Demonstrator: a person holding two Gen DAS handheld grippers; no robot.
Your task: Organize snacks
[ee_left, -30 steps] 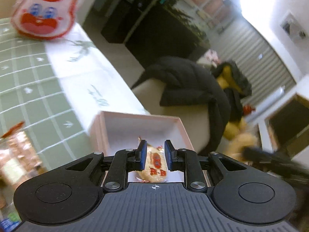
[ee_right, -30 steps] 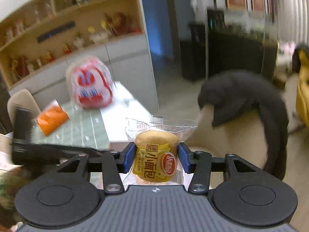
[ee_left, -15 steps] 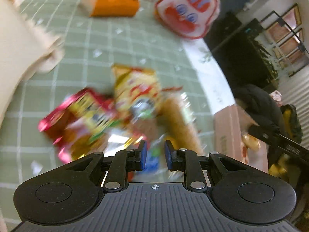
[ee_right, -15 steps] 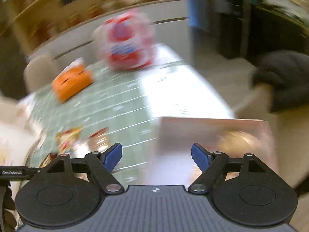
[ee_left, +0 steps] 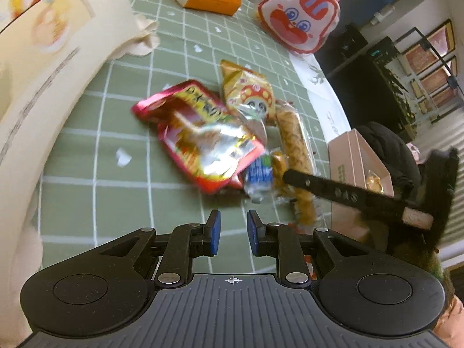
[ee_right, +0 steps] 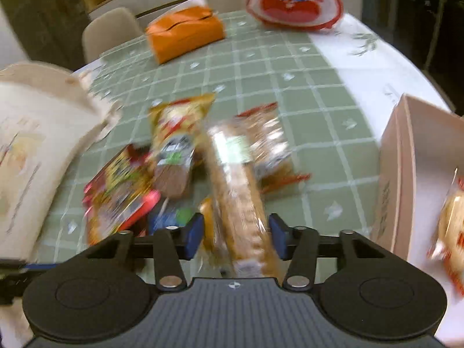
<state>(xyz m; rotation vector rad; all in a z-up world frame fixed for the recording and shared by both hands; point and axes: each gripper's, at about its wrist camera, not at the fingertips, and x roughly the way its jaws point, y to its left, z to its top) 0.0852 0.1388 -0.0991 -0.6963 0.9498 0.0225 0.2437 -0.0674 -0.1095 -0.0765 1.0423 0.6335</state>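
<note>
Many snack packs (ee_left: 220,133) lie in a pile mid-worktop (ee_left: 87,156), the pink box (ee_right: 406,174) at 3 o'clock; the left claw (ee_left: 233,233) is empty, slightly spread, while the right claw (ee_right: 236,236) has just been closing around a long biscuit pack (ee_right: 237,191).

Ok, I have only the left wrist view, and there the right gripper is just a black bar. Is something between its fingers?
Observer: Yes, the long biscuit pack lies between the fingers of the right gripper. Its jaws have just been closing, but blur hides whether the pads press.
Operator: And what stands behind the orange pack?
Observer: Behind the orange pack, two pale chairs stand at the far edge of the table.
</note>
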